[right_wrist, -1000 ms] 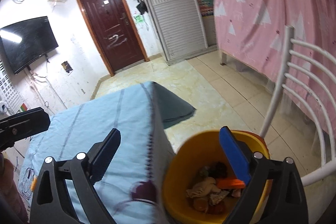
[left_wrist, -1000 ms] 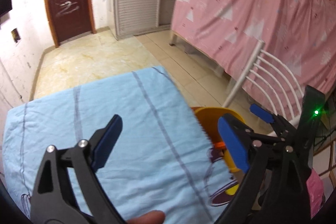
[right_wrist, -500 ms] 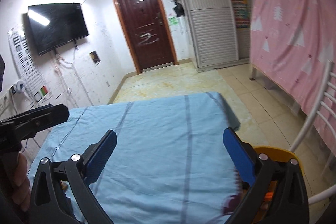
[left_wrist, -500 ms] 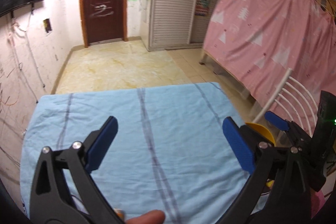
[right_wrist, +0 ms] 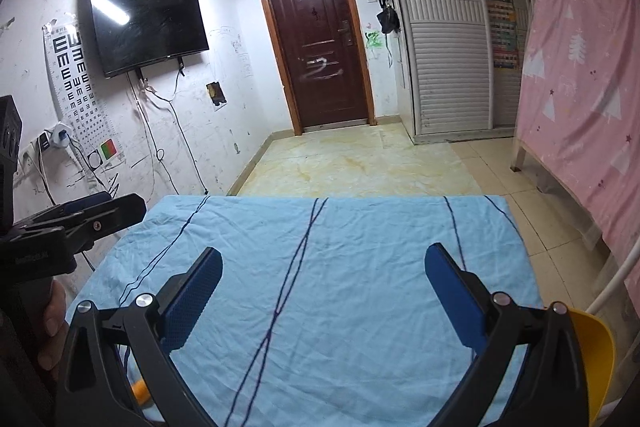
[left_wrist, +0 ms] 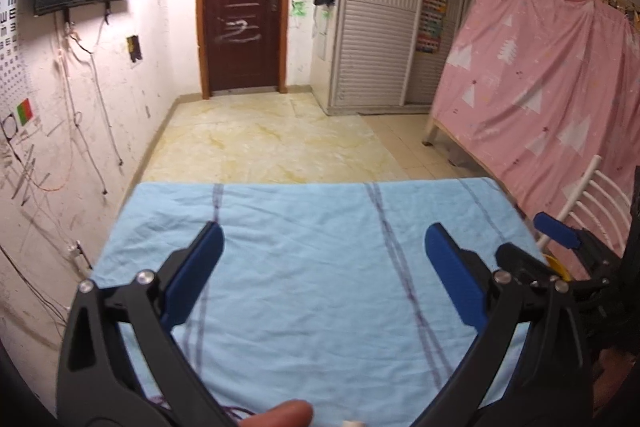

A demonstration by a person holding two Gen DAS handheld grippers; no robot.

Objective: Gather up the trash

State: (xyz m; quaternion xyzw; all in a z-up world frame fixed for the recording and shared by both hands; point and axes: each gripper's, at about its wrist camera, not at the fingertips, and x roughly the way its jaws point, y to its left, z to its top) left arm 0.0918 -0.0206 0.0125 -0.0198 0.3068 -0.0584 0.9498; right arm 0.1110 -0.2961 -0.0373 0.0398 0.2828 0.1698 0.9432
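My left gripper (left_wrist: 322, 259) is open and empty above a table covered by a light blue cloth (left_wrist: 304, 267). My right gripper (right_wrist: 320, 285) is also open and empty over the same cloth (right_wrist: 320, 267). A yellow trash bin shows only as a rim at the table's right edge, in the right wrist view (right_wrist: 592, 355) and as a sliver in the left wrist view (left_wrist: 556, 265). A small orange item (right_wrist: 140, 391) peeks out at the cloth's near left edge behind my right gripper's left finger. The right gripper shows at the right of the left wrist view (left_wrist: 560, 239).
A white metal chair back (left_wrist: 592, 195) stands right of the table. A pink curtain (left_wrist: 540, 99) covers a bed frame on the right. A brown door (right_wrist: 316, 43), a wall TV (right_wrist: 148, 23) and tiled floor (right_wrist: 352, 163) lie beyond.
Both grippers have swung up and left, away from the yellow bin. A second ago the right wrist view looked down into the bin with trash inside; now both views look across the blue cloth.
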